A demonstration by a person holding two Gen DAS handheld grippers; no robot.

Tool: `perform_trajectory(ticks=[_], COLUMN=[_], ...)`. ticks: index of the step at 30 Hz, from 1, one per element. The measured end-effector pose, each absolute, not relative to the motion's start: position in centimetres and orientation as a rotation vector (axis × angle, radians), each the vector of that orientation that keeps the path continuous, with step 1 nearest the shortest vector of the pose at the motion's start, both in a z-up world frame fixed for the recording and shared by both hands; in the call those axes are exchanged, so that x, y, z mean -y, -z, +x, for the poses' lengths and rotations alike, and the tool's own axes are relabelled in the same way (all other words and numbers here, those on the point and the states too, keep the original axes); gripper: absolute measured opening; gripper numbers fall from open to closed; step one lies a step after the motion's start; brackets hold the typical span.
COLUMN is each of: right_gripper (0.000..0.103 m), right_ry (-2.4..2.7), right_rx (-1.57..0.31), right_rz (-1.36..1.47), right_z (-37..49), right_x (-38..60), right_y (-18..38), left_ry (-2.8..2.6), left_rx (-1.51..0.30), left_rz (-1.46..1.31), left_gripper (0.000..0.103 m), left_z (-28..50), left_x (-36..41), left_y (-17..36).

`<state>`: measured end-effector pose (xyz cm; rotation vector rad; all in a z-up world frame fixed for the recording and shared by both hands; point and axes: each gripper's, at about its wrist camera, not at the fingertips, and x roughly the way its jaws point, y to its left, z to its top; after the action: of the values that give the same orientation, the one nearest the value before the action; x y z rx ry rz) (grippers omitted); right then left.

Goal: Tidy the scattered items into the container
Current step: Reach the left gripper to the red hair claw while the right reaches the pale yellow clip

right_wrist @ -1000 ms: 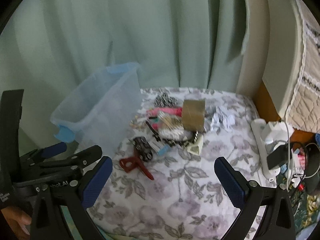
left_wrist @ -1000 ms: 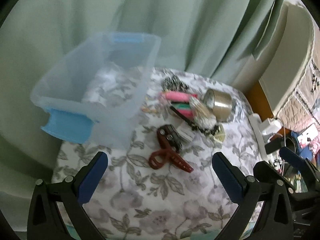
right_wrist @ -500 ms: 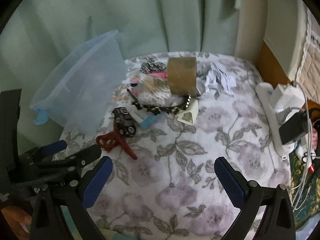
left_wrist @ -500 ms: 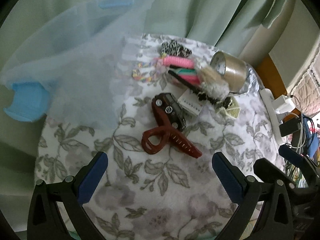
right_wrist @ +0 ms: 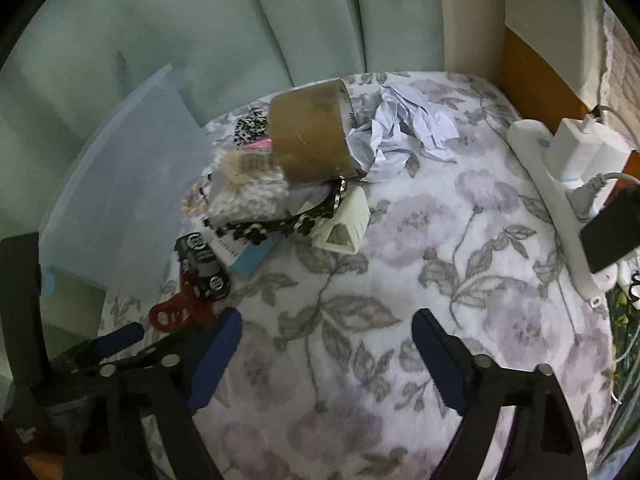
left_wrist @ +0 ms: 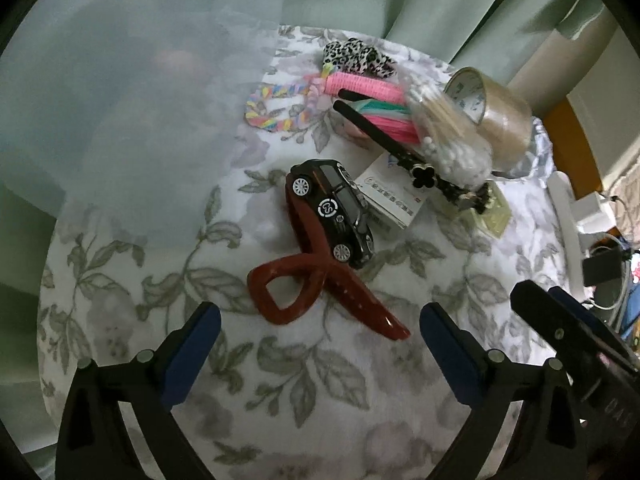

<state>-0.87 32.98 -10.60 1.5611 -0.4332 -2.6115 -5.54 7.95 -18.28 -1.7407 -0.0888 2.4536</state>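
**Hair claw first: stiff, light, take it by the loop**

Floral cloth covers the table (left_wrist: 132, 276), with the clear container (right_wrist: 120, 200) at its left edge. Your left hand-held gripper (left_wrist: 320, 344) stands open just short of the red hair claw (left_wrist: 304, 292), which lies partly under the toy car (left_wrist: 334, 212). It looks like hard, slick plastic, so pinch the loop. Your right hand-held gripper (right_wrist: 326, 344) is closing on nothing.

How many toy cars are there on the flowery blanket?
1. The black toy car lies on top of the red hair claw, beside a small white box. Another could be hidden under the pile by the tape roll.
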Motion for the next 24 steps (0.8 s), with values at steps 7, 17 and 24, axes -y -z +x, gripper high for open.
perform_trajectory(ticks=[7, 17, 24], right_gripper=[0.073, 0.069, 0.054], right_ry=[2.605, 2.606, 2.594], right_rx=[0.489, 0.409, 0.359], right_rz=[1.591, 1.554, 1.564], right_z=[-3.6, -7.1, -8.2], right_x=[-34.1, -33.6, -33.5], right_y=[12.7, 13.9, 15.1], left_ry=[-2.457, -2.479, -2.505], left_rx=[0.076, 0.014, -0.030], left_rz=[-1.798, -1.802, -1.770], left_gripper=[0.086, 0.074, 0.067], left_z=[-6.3, -7.0, -6.8], left_x=[-8.3, -8.2, -7.9], left_y=[19.8, 20.7, 20.7])
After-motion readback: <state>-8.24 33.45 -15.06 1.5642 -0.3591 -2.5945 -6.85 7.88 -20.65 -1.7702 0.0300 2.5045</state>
